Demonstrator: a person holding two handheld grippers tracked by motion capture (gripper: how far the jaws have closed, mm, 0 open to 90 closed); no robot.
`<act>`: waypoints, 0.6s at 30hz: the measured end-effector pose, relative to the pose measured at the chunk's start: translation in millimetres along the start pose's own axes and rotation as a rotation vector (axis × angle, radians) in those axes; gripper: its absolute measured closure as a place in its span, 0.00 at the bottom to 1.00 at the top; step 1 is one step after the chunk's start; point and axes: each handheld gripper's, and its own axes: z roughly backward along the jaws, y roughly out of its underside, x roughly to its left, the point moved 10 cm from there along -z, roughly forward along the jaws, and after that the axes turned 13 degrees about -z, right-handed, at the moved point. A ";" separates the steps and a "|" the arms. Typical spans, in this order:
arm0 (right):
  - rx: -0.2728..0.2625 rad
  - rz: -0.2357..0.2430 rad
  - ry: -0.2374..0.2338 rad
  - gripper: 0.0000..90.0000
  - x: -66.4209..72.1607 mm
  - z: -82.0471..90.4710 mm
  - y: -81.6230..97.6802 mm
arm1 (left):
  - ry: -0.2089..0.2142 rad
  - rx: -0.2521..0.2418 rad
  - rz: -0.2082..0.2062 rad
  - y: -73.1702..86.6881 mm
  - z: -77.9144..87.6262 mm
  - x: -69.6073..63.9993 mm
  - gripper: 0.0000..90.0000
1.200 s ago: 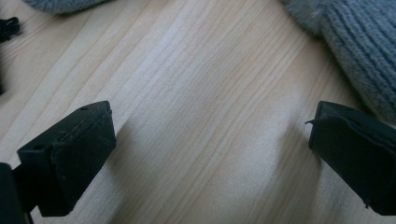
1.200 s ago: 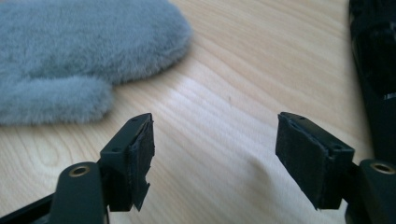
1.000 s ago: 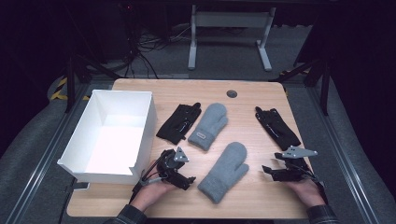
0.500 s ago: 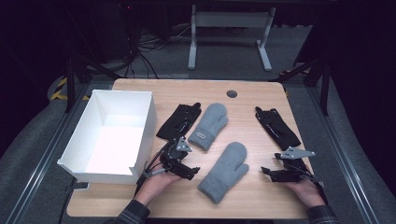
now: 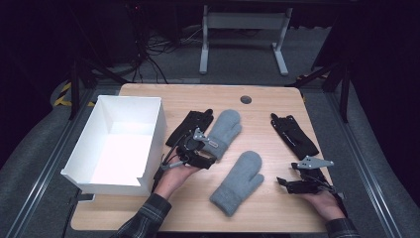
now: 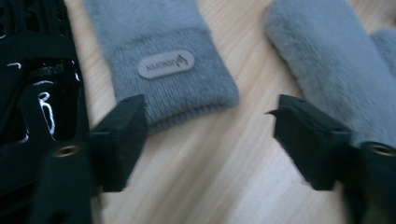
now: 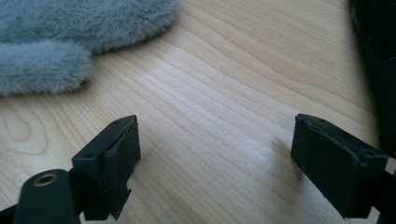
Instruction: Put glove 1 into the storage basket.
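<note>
Two grey mittens lie mid-table, the far one (image 5: 225, 130) with a labelled cuff (image 6: 168, 79) and the near one (image 5: 238, 182). One black glove (image 5: 190, 124) lies left of them, a second black glove (image 5: 293, 135) lies at the right. My left gripper (image 5: 207, 151) hovers at the far mitten's cuff. Its jaws have just been closing and still stand apart (image 6: 208, 116), with the cuff's edge just ahead of them and untouched. My right gripper (image 5: 286, 174) rests open over bare wood (image 7: 215, 130), between the near mitten (image 7: 70, 32) and the right glove (image 7: 378, 60).
A white open box (image 5: 119, 144) stands at the table's left side, close to my left hand. A round dark grommet (image 5: 245, 99) sits near the table's far edge. The wooden table (image 5: 267, 111) has bare wood between the gloves.
My left hand has moved forward and up from the table's front towards the far mitten's cuff, and its jaws have narrowed. The right gripper has stayed where it was.
</note>
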 end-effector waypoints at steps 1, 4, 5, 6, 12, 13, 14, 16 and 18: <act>0.000 0.000 0.000 0.18 0.0 0.0 0.0 | 0.000 0.000 0.000 0.0 0.0 0.0 0.39; 0.000 0.000 0.000 0.18 0.0 0.0 0.0 | -0.007 -0.008 0.012 -8.6 -6.5 7.3 0.55; 0.000 0.000 0.000 0.18 0.0 0.0 0.0 | -0.005 -0.005 0.013 -11.6 -9.6 9.4 0.60; 0.000 0.001 0.000 0.18 0.0 0.0 0.0 | -0.003 -0.007 0.019 -13.7 -11.6 10.4 0.67; 0.000 0.000 0.000 0.18 0.0 0.0 0.0 | -0.013 -0.019 0.029 -30.4 -25.8 25.0 0.94; 0.000 0.000 0.000 0.18 0.0 0.0 0.0 | -0.012 -0.018 0.030 -33.5 -29.2 28.4 0.97; 0.000 0.000 0.000 0.18 0.0 0.0 0.0 | -0.012 -0.019 0.029 -35.5 -32.4 30.7 0.97; 0.000 0.000 0.000 0.18 0.0 0.0 0.0 | -0.008 -0.006 0.030 -36.2 -38.6 33.5 0.99; 0.000 0.001 0.000 0.18 -0.1 0.0 0.0 | 0.008 0.015 0.033 -33.7 -45.7 33.2 1.00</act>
